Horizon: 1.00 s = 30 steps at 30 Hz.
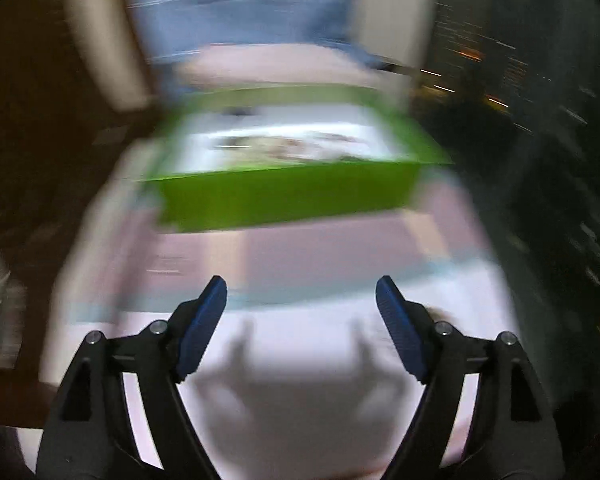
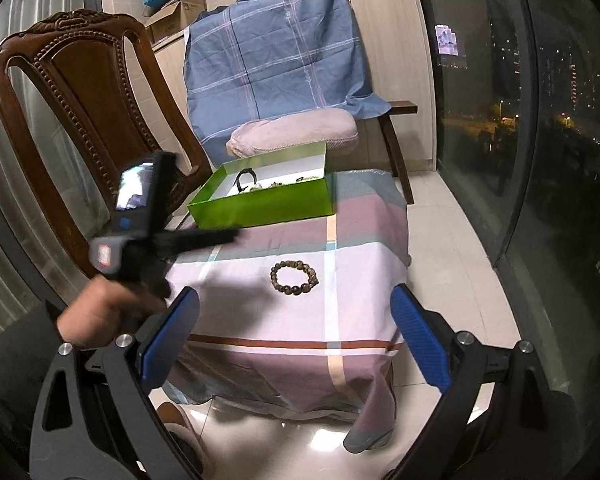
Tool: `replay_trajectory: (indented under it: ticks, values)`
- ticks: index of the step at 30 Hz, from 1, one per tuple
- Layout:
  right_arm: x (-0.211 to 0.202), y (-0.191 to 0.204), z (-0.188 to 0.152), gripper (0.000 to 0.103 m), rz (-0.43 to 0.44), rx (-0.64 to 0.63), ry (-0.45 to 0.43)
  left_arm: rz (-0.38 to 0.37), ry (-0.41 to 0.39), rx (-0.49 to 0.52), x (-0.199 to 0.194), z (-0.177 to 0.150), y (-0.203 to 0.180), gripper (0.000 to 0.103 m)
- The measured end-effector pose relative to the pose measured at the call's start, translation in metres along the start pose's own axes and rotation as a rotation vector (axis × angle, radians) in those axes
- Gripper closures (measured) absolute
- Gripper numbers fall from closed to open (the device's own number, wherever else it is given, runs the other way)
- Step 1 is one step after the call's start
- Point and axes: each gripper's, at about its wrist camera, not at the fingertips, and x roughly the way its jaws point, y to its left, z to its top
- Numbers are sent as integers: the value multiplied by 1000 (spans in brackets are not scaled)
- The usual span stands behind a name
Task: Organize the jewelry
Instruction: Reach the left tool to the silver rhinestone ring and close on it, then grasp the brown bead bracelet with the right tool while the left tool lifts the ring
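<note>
A green box (image 2: 268,202) stands at the far end of a small cloth-covered table (image 2: 356,320); it holds a black band (image 2: 245,179) and other small jewelry. A brown bead bracelet (image 2: 294,277) lies on the cloth in front of the box. My right gripper (image 2: 296,328) is open and empty, hovering before the table's near edge. The left gripper's body (image 2: 156,236) shows blurred at the table's left side. In the blurred left wrist view, my left gripper (image 1: 301,288) is open and empty above the cloth, facing the green box (image 1: 284,196).
A carved wooden chair (image 2: 80,120) stands left of the table. A second chair draped in blue cloth (image 2: 276,60) with a pink cushion (image 2: 296,130) is behind the box. A dark glass window (image 2: 520,120) runs along the right. Tiled floor lies around the table.
</note>
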Motion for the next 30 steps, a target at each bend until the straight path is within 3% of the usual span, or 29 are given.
replay_trajectory:
  ticks: [1, 2, 4, 8, 11, 18, 19, 20, 25, 30]
  values:
    - [3, 2, -1, 9, 4, -3, 8, 33, 15, -31, 11, 3, 15, 30]
    - [6, 5, -3, 9, 11, -10, 19, 62, 36, -64, 19, 2, 28, 43]
    - [7, 10, -4, 9, 23, -21, 28, 108, 91, -101, 42, -2, 46, 52]
    - [8, 15, -2, 9, 30, -38, 27, 154, 132, -102, 69, -11, 59, 59]
    - [10, 15, -3, 9, 29, -37, 35, 169, 114, -106, 76, -8, 60, 61]
    - [17, 14, -5, 9, 23, -43, 51, 121, 114, -152, 80, 5, 82, 62]
    - [17, 15, -5, 9, 22, -44, 51, 118, 113, -150, 82, 6, 82, 64]
    - [18, 14, -5, 9, 20, -44, 51, 123, 108, -136, 91, 11, 86, 84]
    - [34, 14, -5, 9, -4, -65, 61, 71, 120, -101, 92, 13, 85, 83]
    - [84, 10, -2, 9, -70, -81, 115, -11, 25, -38, 20, 9, 61, 83]
